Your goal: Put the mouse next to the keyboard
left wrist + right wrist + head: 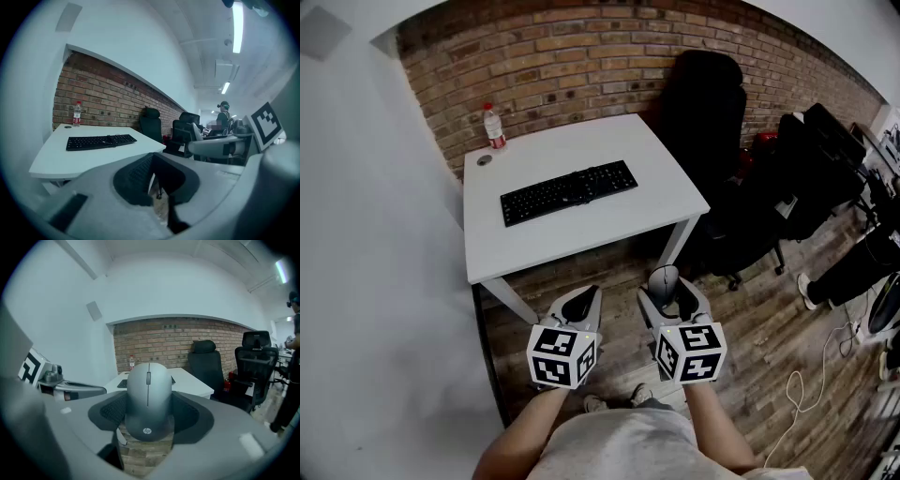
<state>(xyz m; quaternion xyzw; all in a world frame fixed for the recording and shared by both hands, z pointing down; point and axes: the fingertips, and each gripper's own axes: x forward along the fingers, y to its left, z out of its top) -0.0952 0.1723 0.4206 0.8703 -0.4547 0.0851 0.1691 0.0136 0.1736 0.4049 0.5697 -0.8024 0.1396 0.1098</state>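
A grey mouse (148, 399) with a scroll wheel stands nose-up between the pads of my right gripper (149, 412), which is shut on its sides. In the head view the mouse (663, 279) pokes out of the right gripper (671, 292), held over the wooden floor in front of the white table (534, 239). The black keyboard (569, 191) lies across the middle of that table. My left gripper (577, 305) hangs beside the right one, its jaws nearly closed with nothing between them (157, 180). The keyboard (100, 141) shows ahead of it.
A water bottle (493, 126) with a red label and a small round lid (484, 159) sit at the table's far left corner by the brick wall. Black office chairs (705, 103) stand right of the table. A white wall runs along the left. A person stands in the far background.
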